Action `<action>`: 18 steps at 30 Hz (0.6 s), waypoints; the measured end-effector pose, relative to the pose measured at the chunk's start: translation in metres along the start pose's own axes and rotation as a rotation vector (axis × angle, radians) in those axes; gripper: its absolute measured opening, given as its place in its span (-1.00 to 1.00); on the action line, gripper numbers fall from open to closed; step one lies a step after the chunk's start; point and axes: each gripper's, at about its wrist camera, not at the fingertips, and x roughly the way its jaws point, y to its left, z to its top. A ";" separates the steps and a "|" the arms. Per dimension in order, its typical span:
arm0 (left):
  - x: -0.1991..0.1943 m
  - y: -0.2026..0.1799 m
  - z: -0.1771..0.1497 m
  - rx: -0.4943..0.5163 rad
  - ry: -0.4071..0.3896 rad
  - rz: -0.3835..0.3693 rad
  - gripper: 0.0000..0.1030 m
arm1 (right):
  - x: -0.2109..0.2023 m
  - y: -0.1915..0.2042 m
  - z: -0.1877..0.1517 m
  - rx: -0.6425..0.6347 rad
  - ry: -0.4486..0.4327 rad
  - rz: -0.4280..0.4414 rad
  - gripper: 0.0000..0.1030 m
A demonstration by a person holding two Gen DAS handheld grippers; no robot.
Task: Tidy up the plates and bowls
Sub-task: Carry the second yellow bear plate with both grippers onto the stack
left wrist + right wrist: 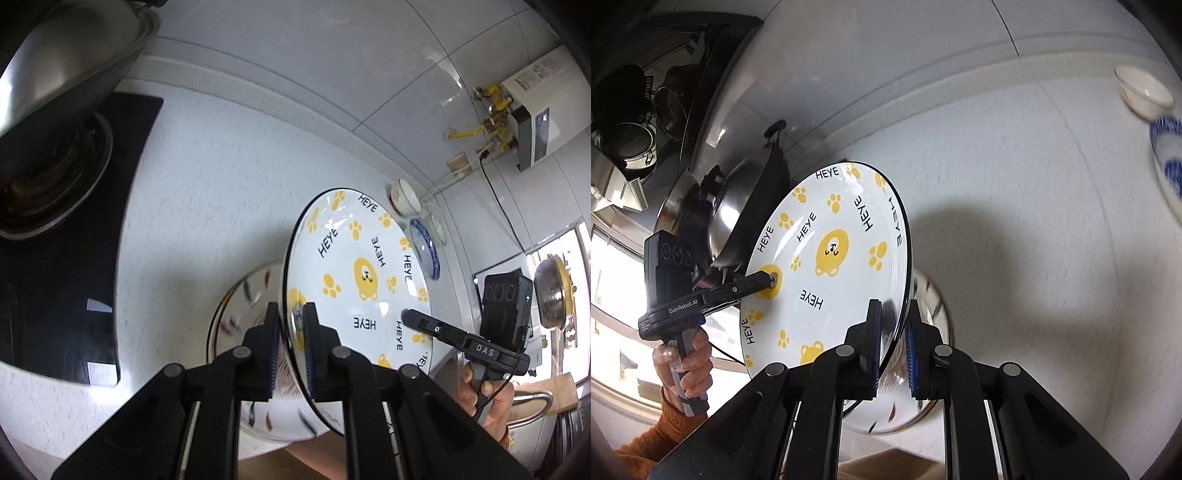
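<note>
A round white ceramic plate printed with yellow bears and paw prints (pixel 365 273) is held tilted above the speckled white countertop (pixel 207 192), both tongs, left gripper (pixel 291 354) and right gripper (pixel 892 350), pinching opposite rim edges. Another patterned plate (pixel 240 306) lies beneath. A white bowl (pixel 1141 92) and blue-patterned bowl (pixel 1167 158) sit near the tiled wall.

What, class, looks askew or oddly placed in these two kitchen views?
The bear plate is tilted steeply above the counter, pinched at opposite rims by the left hand-held gripper and right hand-held gripper. Nothing looks spilled or broken.
</note>
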 end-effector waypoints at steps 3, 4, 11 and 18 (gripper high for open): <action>0.008 0.019 -0.022 -0.018 0.038 0.011 -0.78 | 0.015 -0.007 -0.016 0.039 0.029 -0.001 -0.78; 0.014 0.023 -0.026 -0.023 0.045 0.017 -0.78 | 0.020 -0.009 -0.022 0.046 0.039 -0.006 -0.78; 0.039 0.044 -0.038 -0.061 0.072 0.014 -0.82 | 0.046 -0.014 -0.039 0.071 0.070 -0.043 -0.78; 0.044 0.036 -0.036 -0.033 0.103 0.044 -0.83 | 0.044 -0.014 -0.036 0.098 0.094 -0.063 -0.78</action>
